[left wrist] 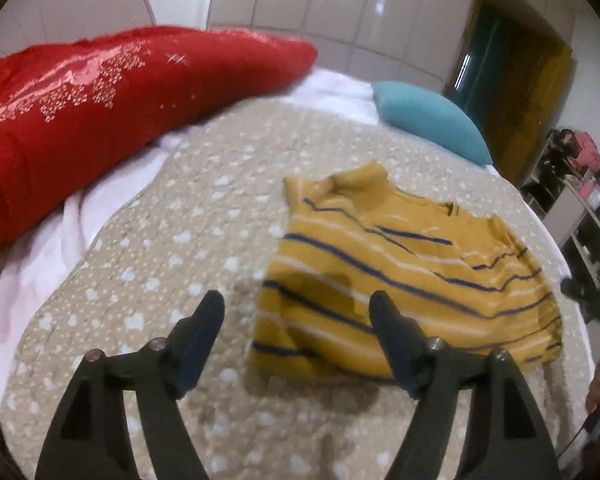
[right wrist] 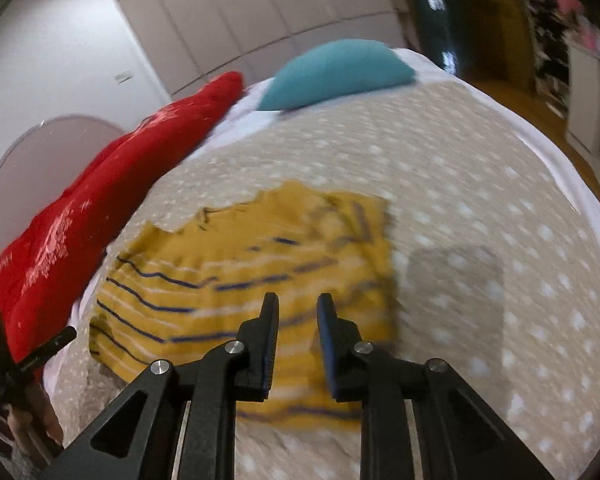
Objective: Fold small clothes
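The yellow striped shirt (left wrist: 404, 280) lies partly folded on the bed (left wrist: 172, 264), on a beige dotted quilt, with a red pillow (left wrist: 100, 112) well apart along one side and a teal cushion (left wrist: 432, 124) beyond its collar. The left hand-held gripper (left wrist: 296, 320) hangs spread wide above the shirt's near edge and the right hand-held gripper (right wrist: 298, 312) hovers over the shirt, its fingers apart by a narrow gap; neither grasps anything. The garment should be judged light, limp and easily wrinkled, so it is best pinched at a hem or corner edge and lifted slowly, since the quilt beneath is soft and may drag the cloth.
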### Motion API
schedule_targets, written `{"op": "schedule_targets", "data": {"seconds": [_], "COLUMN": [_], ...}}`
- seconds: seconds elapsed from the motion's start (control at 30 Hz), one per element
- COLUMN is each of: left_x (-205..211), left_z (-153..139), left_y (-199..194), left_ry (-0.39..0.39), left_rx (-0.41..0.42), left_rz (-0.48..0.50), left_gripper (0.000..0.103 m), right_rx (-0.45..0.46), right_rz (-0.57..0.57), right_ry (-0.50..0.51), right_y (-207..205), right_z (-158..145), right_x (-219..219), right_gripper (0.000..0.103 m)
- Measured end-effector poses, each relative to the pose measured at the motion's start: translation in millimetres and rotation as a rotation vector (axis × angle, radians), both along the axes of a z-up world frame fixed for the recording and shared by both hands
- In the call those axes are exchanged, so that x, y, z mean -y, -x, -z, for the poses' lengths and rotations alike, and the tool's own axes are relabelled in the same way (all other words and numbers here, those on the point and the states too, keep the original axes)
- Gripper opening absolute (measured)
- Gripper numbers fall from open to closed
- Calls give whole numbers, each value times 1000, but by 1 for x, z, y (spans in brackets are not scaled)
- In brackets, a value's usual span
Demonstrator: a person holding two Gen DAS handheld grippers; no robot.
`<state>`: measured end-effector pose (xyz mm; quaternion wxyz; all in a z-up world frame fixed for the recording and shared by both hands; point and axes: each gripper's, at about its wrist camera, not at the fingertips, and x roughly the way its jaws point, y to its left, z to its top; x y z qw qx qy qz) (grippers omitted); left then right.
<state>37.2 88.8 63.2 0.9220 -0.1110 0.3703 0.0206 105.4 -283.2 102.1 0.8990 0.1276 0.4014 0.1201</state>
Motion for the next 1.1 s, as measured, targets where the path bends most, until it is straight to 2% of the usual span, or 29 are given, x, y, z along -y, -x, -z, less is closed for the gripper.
{"op": "schedule_targets", "data": {"seconds": [0.07,0.13,0.27,0.33,0.4,0.43,0.5,0.57,0.63,0.77,0.9,0.93,1.03,1.1], "left_x": [2,-2,-24,-35,-44,-48,-55,-62,-67,-86,-109,-114,-130,-138], "left_z": [11,20,31,29,23,20,16,15,15,17,19,20,23,27], "left_y": [-6,-11,-5,3,8,9,13,15,16,19,23,24,26,25], "left_ry": [-11,10,110,166,167,168,200,239,257,280,303,300,321,355], "left_rx": [23,28,40,59,81,89,105,113,112,107,99,100,98,83], "left_rz": [0,0,-22,-19,-33,-34,-22,-5,-1,-35,-76,-93,-140,-156], "left_gripper": [74,74,74,80,81,81,82,82,82,82,82,82,82,82], "right_rx": [-36,-106,-203,-219,-208,-145,-50,-57,-105,-118,-179,-170,-143,-112], "right_rz": [-36,-38,1,55,121,120,24,-107,-250,-385,-397,-390,-385,-392], "right_ry": [18,30,163,170,204,197,176,141,141,246,419,460,571,572], "right_y": [-30,-68,-132,-149,-153,-147,-132,-124,-117,-116,-146,-153,-159,-155], "right_z": [10,29,73,73,54,37,8,1,8,35,73,77,77,65], "right_x": [-26,-44,-57,-58,-68,-77,-111,-149,-199,-281,-348,-358,-378,-377], "right_gripper": [21,21,21,21,21,21,21,21,21,21,21,21,21,23]}}
